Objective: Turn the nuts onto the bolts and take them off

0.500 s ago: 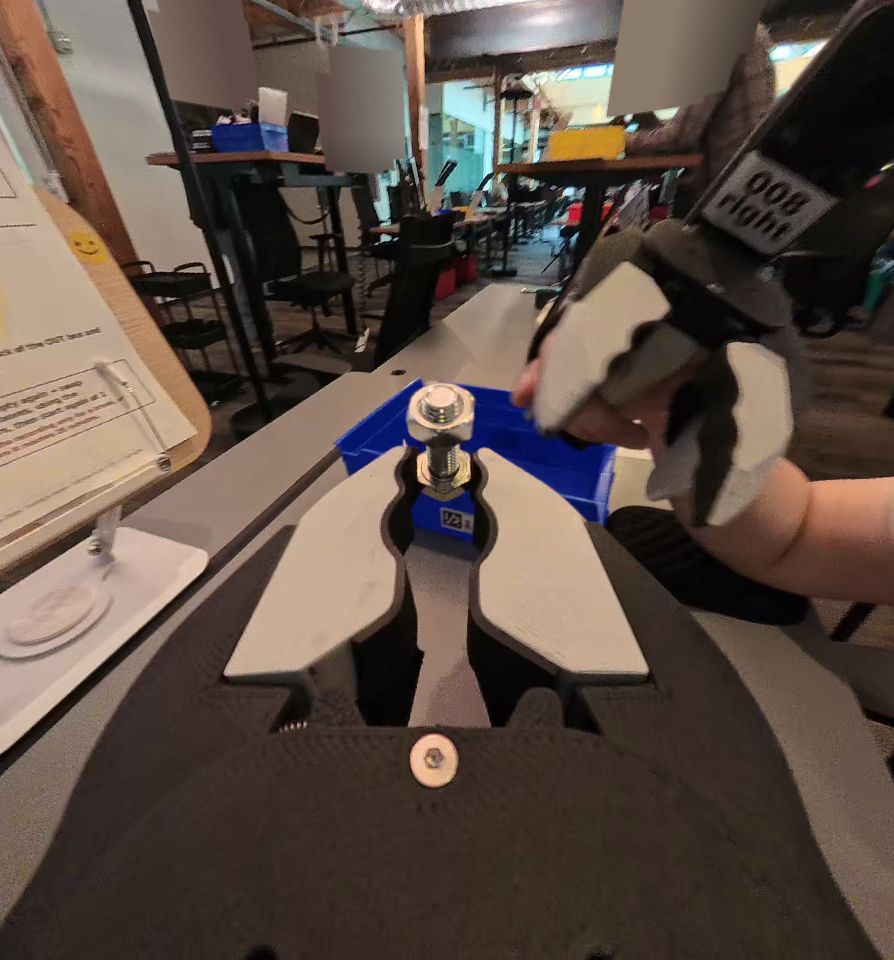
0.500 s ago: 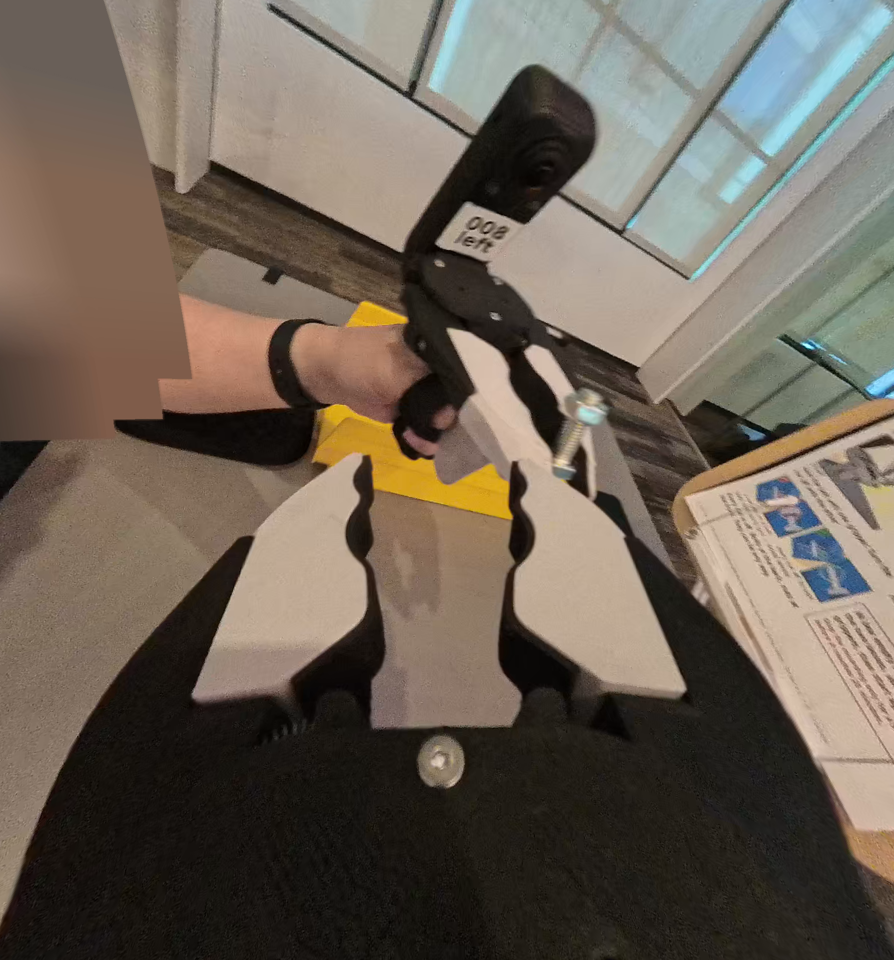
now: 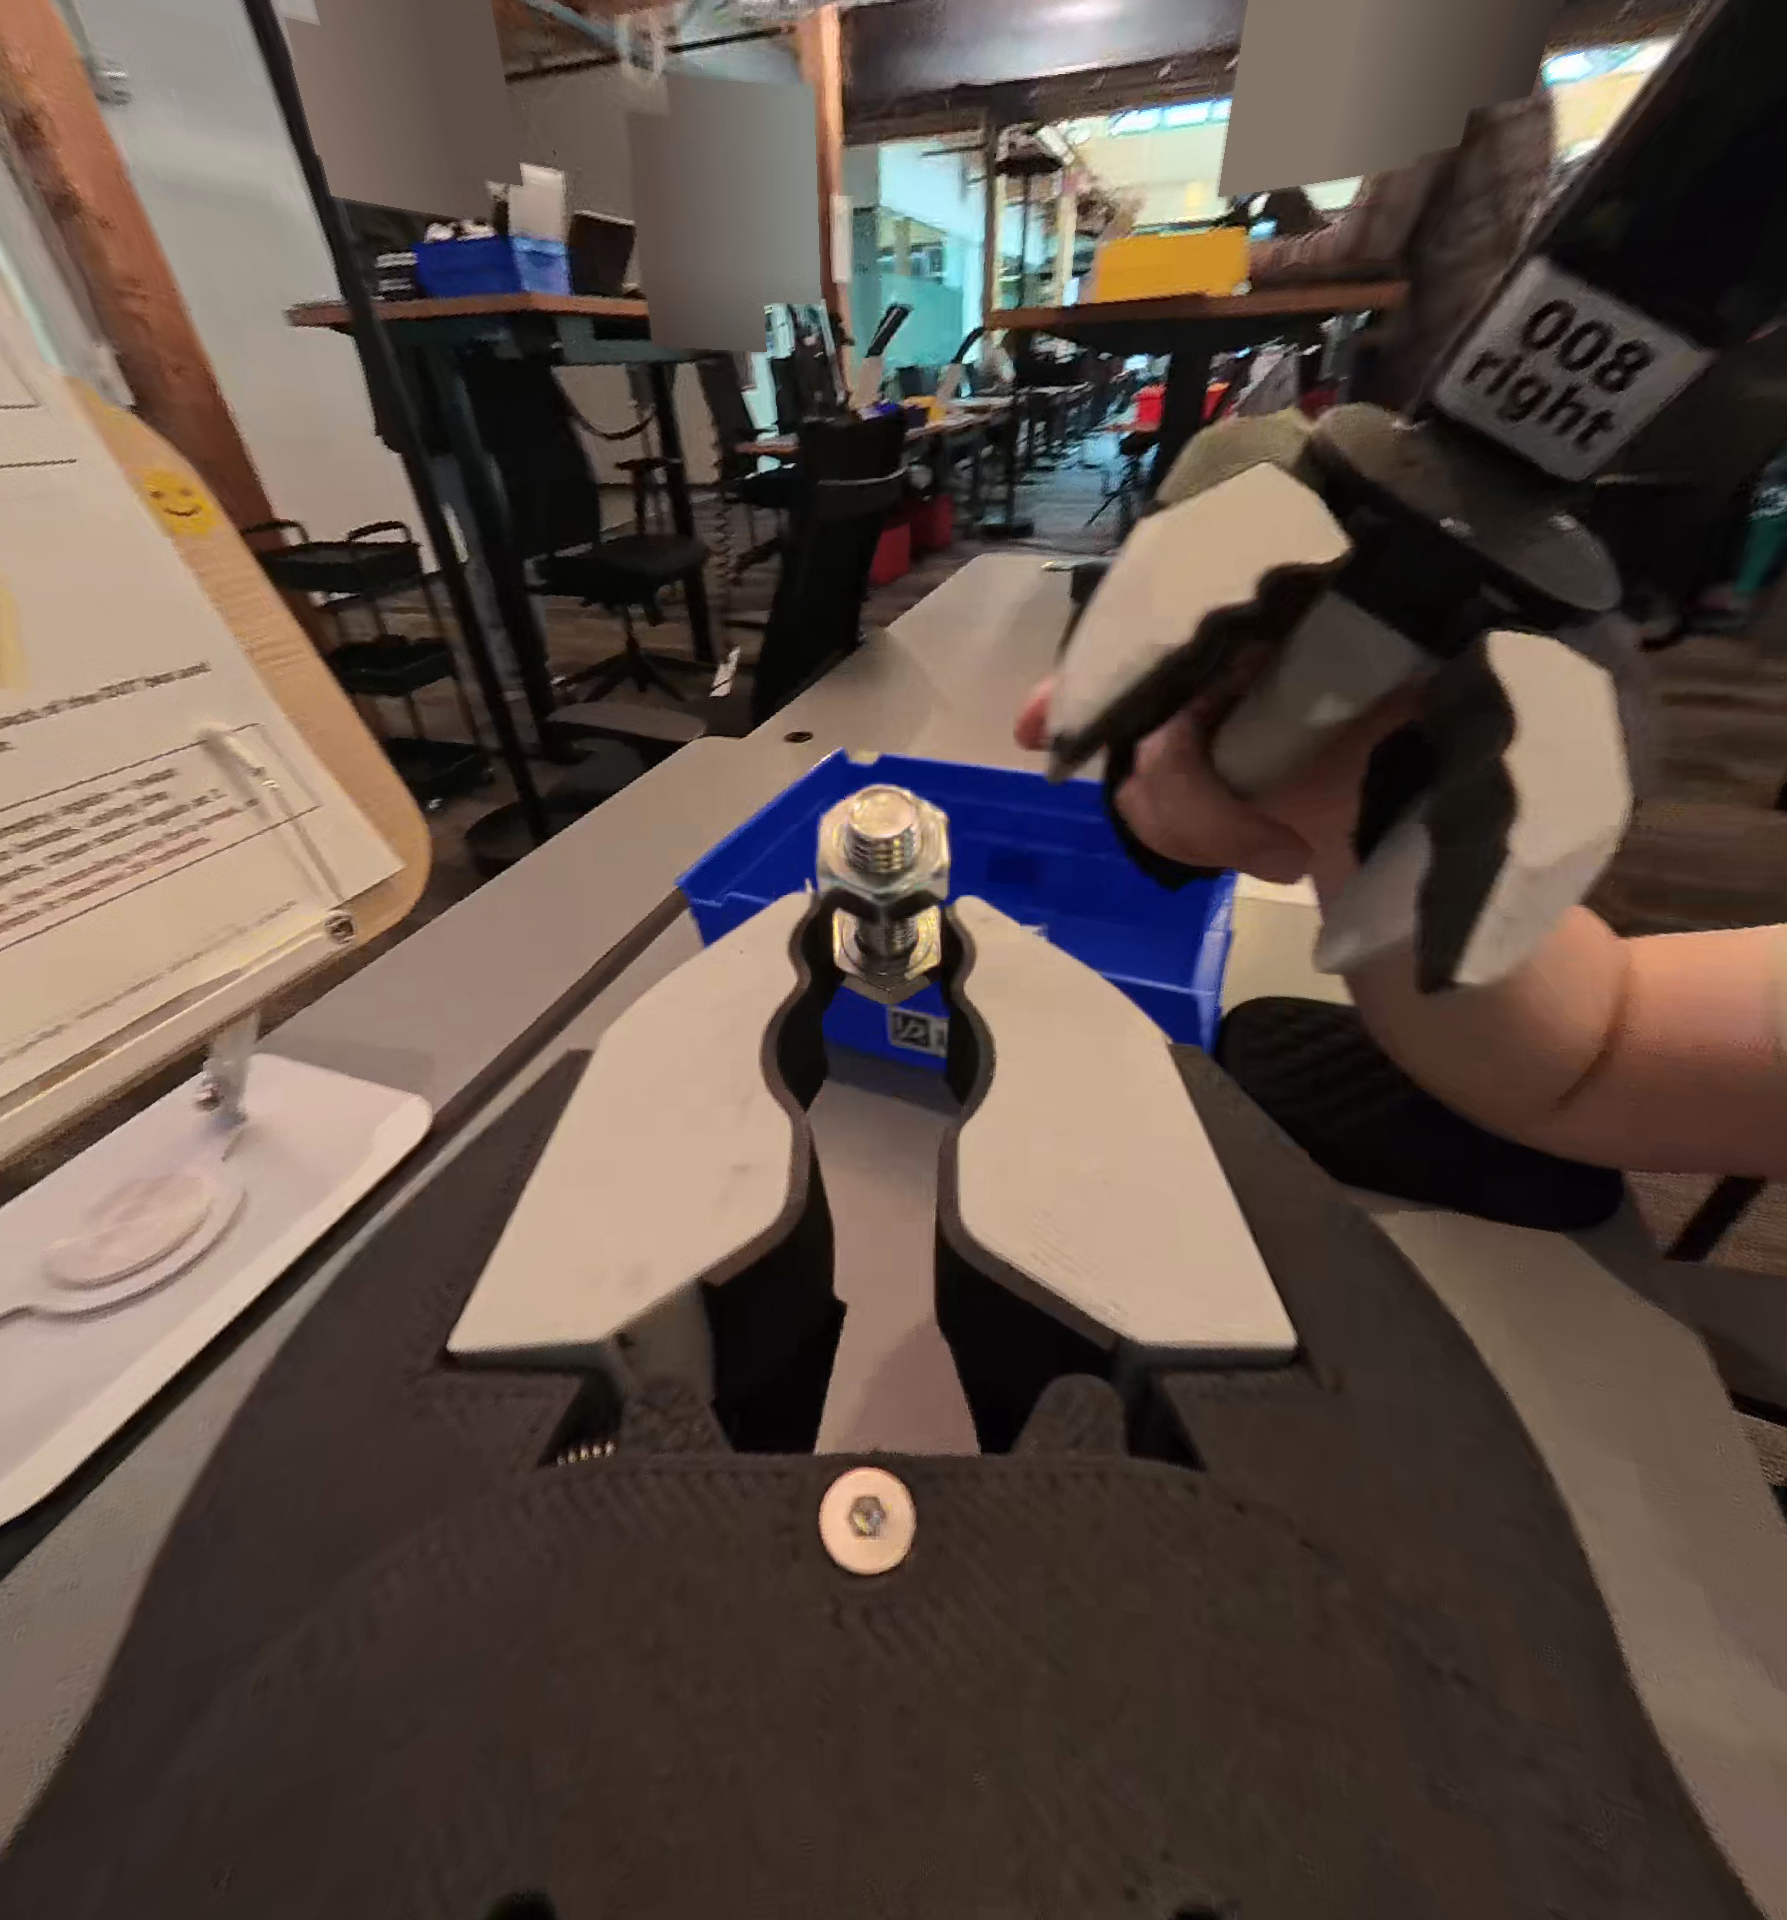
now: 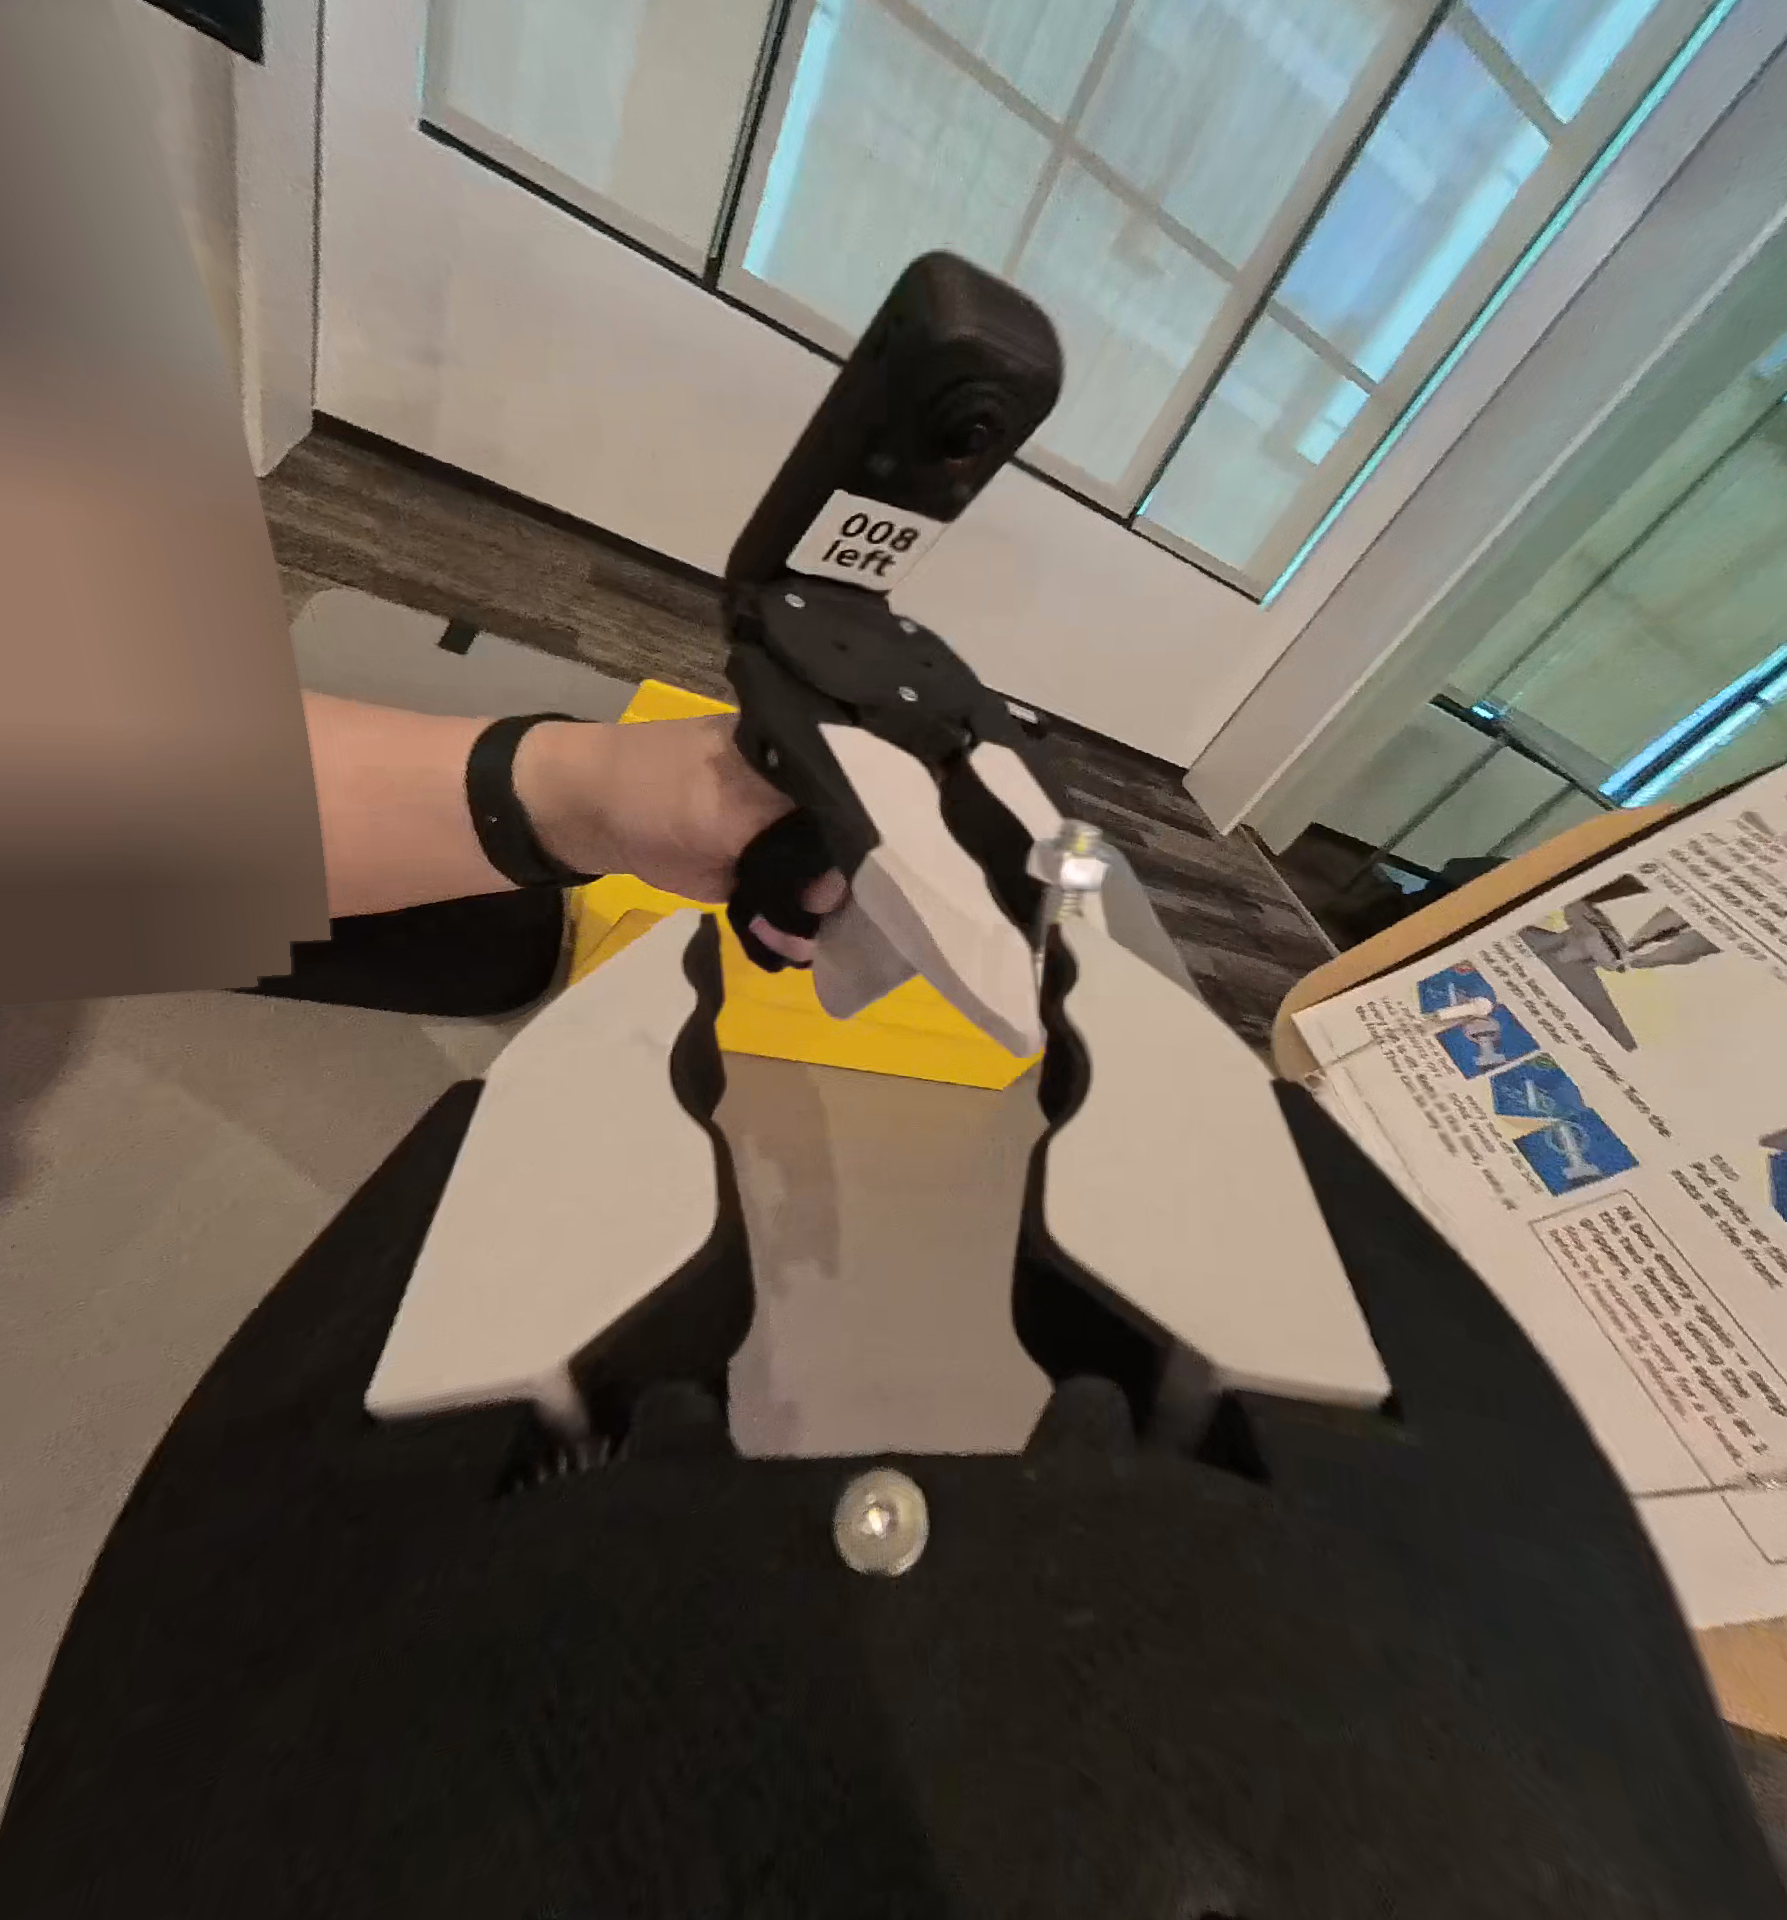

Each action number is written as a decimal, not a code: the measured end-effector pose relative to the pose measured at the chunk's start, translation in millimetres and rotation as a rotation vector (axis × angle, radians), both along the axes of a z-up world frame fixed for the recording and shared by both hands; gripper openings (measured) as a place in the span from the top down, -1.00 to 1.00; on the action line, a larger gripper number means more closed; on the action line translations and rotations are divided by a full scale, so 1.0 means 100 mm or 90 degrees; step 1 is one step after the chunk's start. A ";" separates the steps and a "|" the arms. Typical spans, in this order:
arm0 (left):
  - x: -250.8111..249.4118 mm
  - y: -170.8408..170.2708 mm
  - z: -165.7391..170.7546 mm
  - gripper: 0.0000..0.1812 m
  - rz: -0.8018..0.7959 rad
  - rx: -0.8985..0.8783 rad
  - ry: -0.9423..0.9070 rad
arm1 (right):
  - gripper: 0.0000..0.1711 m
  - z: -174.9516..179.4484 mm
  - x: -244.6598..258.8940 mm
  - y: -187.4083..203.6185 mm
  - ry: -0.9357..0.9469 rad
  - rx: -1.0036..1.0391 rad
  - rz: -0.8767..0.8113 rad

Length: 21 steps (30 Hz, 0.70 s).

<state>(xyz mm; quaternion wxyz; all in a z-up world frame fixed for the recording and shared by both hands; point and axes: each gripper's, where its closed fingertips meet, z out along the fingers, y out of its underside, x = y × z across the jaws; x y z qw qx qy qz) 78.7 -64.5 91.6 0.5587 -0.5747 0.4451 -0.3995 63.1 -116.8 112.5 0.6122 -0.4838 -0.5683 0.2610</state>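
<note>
Left wrist view
Left gripper (image 3: 884,940): you are pinching the bolt (image 3: 881,914) between its tips, with the threaded end pointing up.
Bolt: it is standing upright in your grip, directly in front of the blue bin (image 3: 1076,883).
Nut (image 3: 881,847): it is sitting threaded near the top of the bolt, above the fingertips, with a little thread showing over it.
Bolt head: it is showing just below the tips, against the blue bin's front wall.
Blue bin: it is resting on the grey surface (image 3: 515,997), just behind the bolt.
Right gripper (image 3: 1273,821): you are holding it up to the right of the bolt and apart from it, with its fingers spread and nothing between them.
Instruction sheet (image 3: 89,790): it is leaning on a wooden board to the left of the bolt.

Right wrist view
Right gripper (image 4: 873,977): its two fingers are standing spread wide, with only the surface (image 4: 141,1132) showing between them.
Left gripper (image 4: 1060,966): you are holding it beyond the right gripper's tips, closed on the bolt (image 4: 1065,904).
Bolt: it is rising above the left gripper's fingers, just past your right-hand fingertip.
Nut (image 4: 1071,860): it is sitting near the bolt's upper end.
Yellow bin (image 4: 847,1018): it is lying on the surface behind the left gripper.
Hand (image 4: 660,810): yours is wrapping the left gripper's handle, with a dark band at the wrist.
Instruction sheet (image 4: 1595,1195): it is lying to the right of the bolt.
</note>
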 end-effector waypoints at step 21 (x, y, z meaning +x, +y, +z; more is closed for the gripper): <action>0.17 -0.23 -0.11 0.80 -0.064 0.004 0.060 | 0.71 -0.04 0.11 0.30 0.046 -0.131 -0.019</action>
